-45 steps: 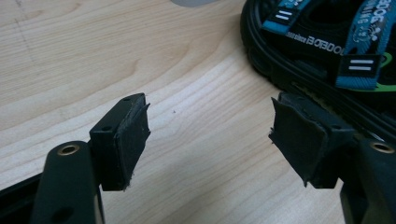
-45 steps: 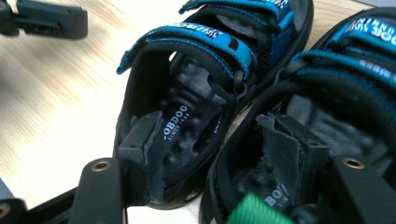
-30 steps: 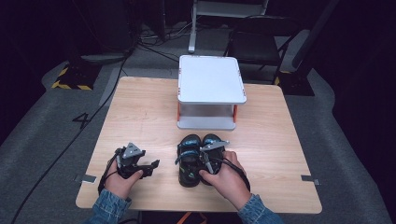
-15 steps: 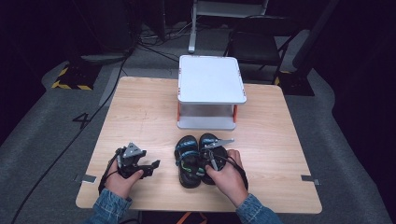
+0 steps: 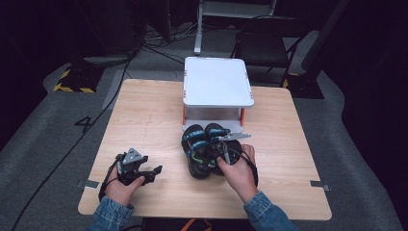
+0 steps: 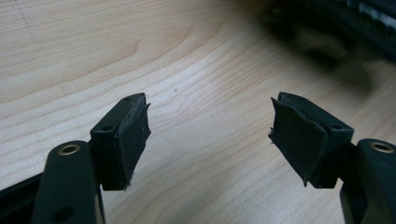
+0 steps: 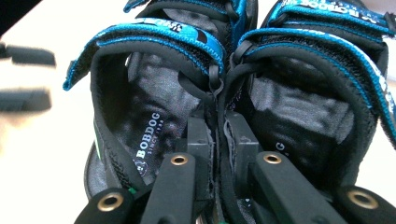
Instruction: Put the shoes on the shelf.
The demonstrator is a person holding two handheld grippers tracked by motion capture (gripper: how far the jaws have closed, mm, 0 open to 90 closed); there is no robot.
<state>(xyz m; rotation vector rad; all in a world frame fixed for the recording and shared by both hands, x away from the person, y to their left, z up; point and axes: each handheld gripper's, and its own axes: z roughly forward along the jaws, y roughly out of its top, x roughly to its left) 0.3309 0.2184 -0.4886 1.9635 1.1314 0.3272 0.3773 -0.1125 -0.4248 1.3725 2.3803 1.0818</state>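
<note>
My right gripper (image 7: 218, 135) reaches forward over the table (image 5: 144, 110), jaws pinched on the touching inner sides of the two sandals (image 5: 206, 150), which lie near the white stand (image 5: 216, 82). My left gripper (image 6: 210, 135) rests low, jaws wide apart. Since before, the sandals have slid closer to the stand.

A: We see the pale wooden table (image 5: 144, 120) evenly lit from above, dark surroundings, soft short shadows.

B: We note blur top right in the left gripper view; the black sandals with blue straps (image 7: 224, 93) look sharp, background overexposed and blurred.
</note>
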